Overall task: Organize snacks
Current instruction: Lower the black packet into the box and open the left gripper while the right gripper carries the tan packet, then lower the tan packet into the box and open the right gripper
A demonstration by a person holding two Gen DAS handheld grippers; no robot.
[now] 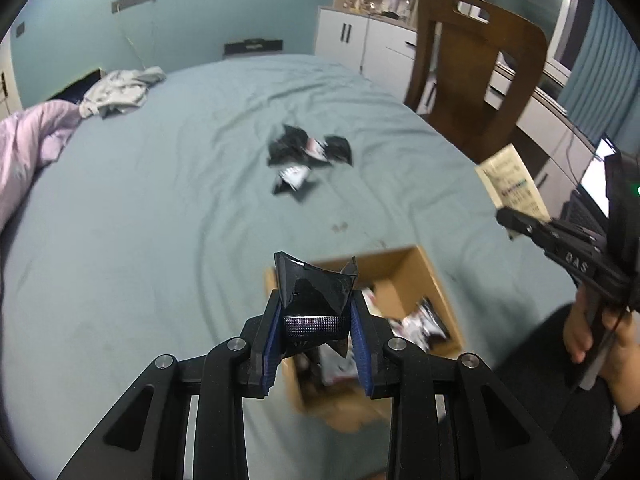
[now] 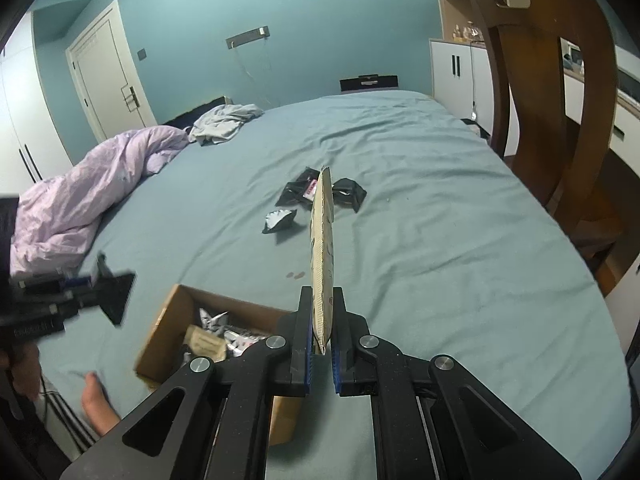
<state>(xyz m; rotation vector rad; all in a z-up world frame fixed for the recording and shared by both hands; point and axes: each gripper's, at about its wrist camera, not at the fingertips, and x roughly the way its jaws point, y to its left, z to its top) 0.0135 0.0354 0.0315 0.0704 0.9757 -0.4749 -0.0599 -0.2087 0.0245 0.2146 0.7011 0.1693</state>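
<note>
My left gripper (image 1: 317, 299) is shut on a glossy black snack packet (image 1: 316, 282), its blue pads pressing both sides. It hangs just above an open cardboard box (image 1: 400, 255) on the bed, which holds several packets. My right gripper (image 2: 322, 293) is shut on a flat beige printed packet (image 2: 322, 236) that stands edge-on above the bed. In the left wrist view that right gripper (image 1: 508, 216) is at the far right with the beige packet (image 1: 510, 180). The right wrist view shows the left gripper (image 2: 94, 284), blurred, left of the box (image 2: 160, 328). Three loose black packets (image 2: 296, 191) lie mid-bed.
The teal sheet (image 2: 440, 240) covers the bed. A purple duvet (image 2: 88, 200) and grey clothing (image 2: 224, 122) lie at the far left. A wooden chair (image 2: 560, 100) stands by the right edge, with white cabinets behind. A laptop (image 1: 596, 184) is at the right. A person's bare foot (image 2: 96, 400) is near the box.
</note>
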